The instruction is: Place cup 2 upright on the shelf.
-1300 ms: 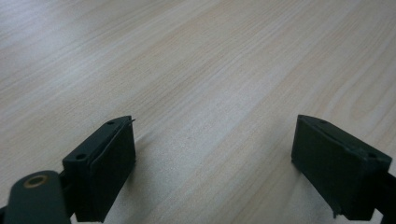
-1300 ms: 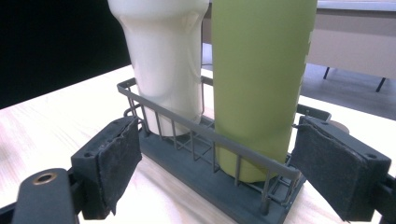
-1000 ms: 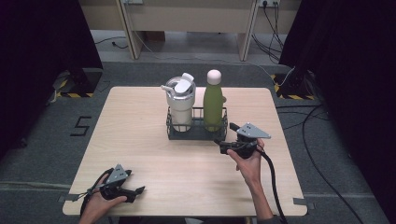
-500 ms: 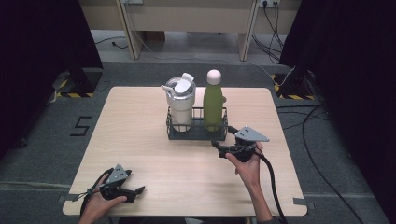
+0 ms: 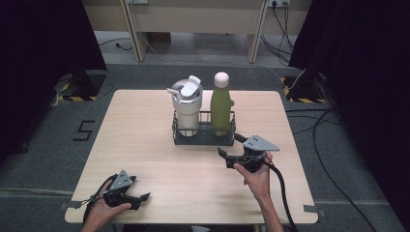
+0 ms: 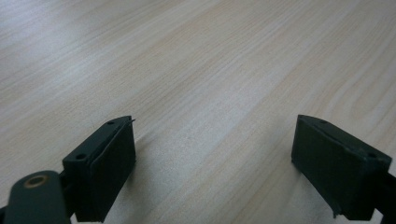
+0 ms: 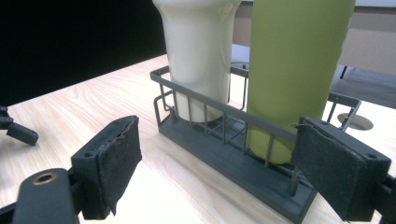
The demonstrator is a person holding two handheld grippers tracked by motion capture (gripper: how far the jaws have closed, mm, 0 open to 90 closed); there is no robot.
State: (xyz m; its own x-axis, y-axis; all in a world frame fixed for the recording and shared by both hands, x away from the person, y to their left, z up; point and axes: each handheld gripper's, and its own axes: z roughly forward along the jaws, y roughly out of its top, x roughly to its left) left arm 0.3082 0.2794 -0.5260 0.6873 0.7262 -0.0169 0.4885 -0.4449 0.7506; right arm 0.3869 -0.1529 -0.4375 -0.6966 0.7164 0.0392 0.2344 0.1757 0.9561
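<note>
A dark wire rack stands at the table's middle, toward the far side. It holds a white lidded tumbler on its left and a green bottle with a pale cap on its right. My right gripper hovers just in front of the rack's right end, pointing left, open and empty. In the right gripper view its jaws frame the rack, the tumbler and the bottle without touching them. My left gripper rests near the front left edge, open over bare wood.
The light wooden table has a cable hole behind the rack. Cables trail from both grippers off the near edge. Dark curtains flank the table, and floor cables run at the right. The left gripper appears far off in the right gripper view.
My right gripper has shifted a little left and toward the near edge, away from the rack. The left gripper has stayed put.
</note>
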